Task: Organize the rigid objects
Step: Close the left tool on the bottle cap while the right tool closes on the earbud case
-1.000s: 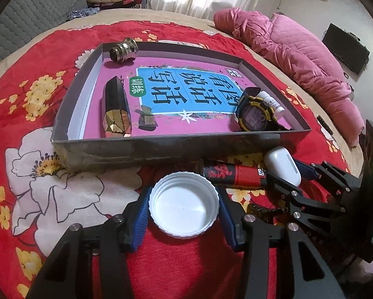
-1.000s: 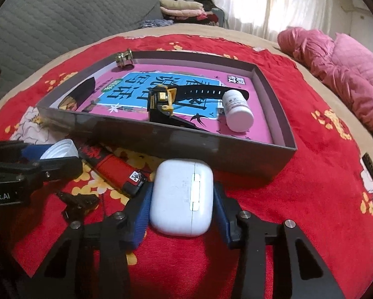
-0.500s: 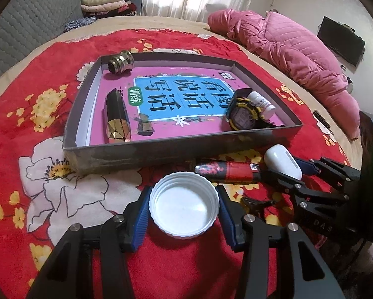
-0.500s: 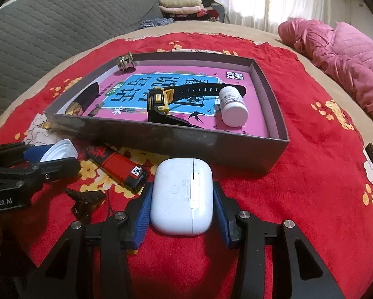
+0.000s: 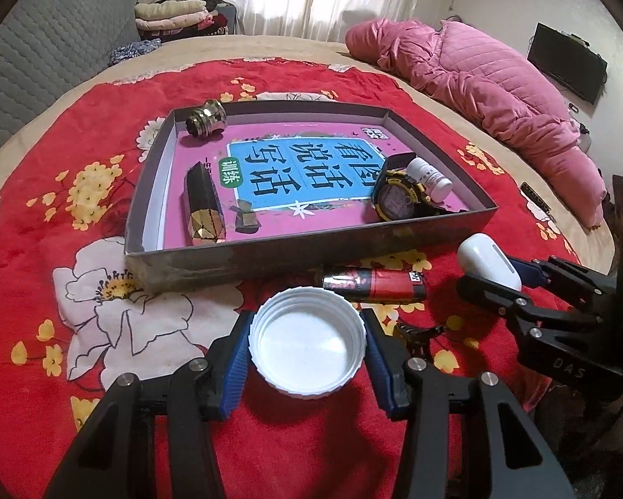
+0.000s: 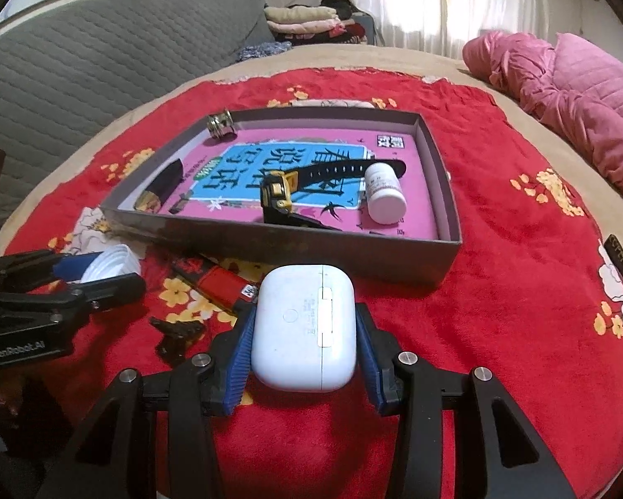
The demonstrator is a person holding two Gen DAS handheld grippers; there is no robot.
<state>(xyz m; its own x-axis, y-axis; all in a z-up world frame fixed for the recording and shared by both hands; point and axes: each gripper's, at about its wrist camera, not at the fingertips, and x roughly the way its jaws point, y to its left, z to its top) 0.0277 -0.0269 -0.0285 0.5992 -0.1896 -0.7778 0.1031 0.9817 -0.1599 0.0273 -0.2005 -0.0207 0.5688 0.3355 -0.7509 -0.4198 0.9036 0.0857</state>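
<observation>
White plastic sits in both your grips: your left gripper (image 5: 307,353) has its blue pads pinching a round bottle cap (image 5: 307,343) from either side, hollow side up, and your right gripper (image 6: 305,334) has its pads pressed against the two flanks of a white earbud case (image 6: 305,328), hinge face up. You hold both over the red flowered blanket (image 6: 498,299), on the near side of the shallow grey box (image 5: 311,249).

Between your two grippers, on the blanket just outside the box's near wall, lies a red and black lighter (image 5: 373,283); nearer to you lies a small dark clip-like piece (image 6: 177,332), too small to make out.

Inside the box, on its pink and blue printed floor, you have a black and yellow digital watch (image 5: 398,197) near the right end with a white pill bottle (image 6: 384,193) on its side just beside it. A black and gold faceted tube (image 5: 203,208) lies along the left side, a small dark folded bit (image 5: 244,217) next to it, and a shiny metal fitting (image 5: 205,118) sits in the far left corner.

Beyond the blanket you can see a pink quilted jacket (image 5: 490,95) and folded clothes (image 6: 307,20).
</observation>
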